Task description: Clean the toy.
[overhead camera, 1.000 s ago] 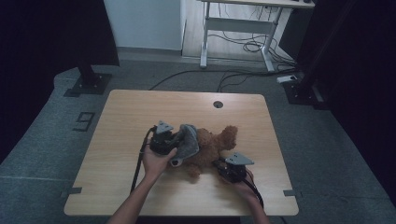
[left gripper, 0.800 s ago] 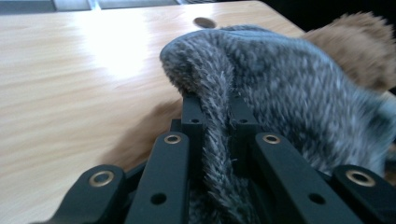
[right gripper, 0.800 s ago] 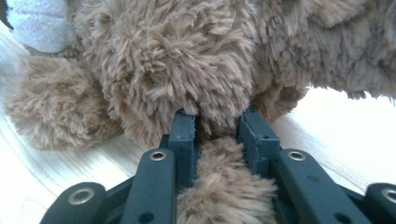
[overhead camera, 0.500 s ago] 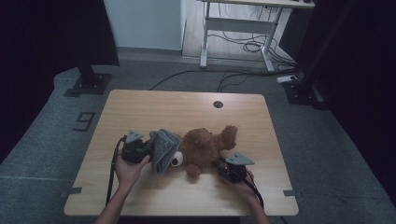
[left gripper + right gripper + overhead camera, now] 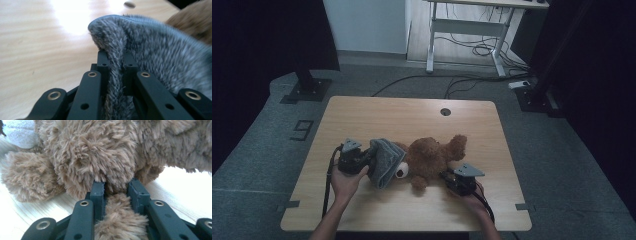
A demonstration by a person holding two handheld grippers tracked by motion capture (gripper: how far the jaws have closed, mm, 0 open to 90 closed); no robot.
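Two things are in hand on my desk: a brown teddy bear lying across the middle of the wood, and a grey knitted cap at its head end, on the left in the high view. One white eye of the bear peeks out just under the cap's edge.

My left tongs are closed narrow on the cap. In the left gripper view the grey knit is pinched between the two black jaws, a fold of it running down between them, with the bear's brown fur just behind at the upper right.

My right tongs sit at the bear's lower side, near the front edge of the desk. In the right gripper view the jaws are clamped on a tuft-like limb of the bear, plush squeezed between the pads, the bulk of the body rising right above them.

As for writing, I can read one mark: a "9" taped on the grey floor left of the desk. I see no label or brand on the bear or the cap.
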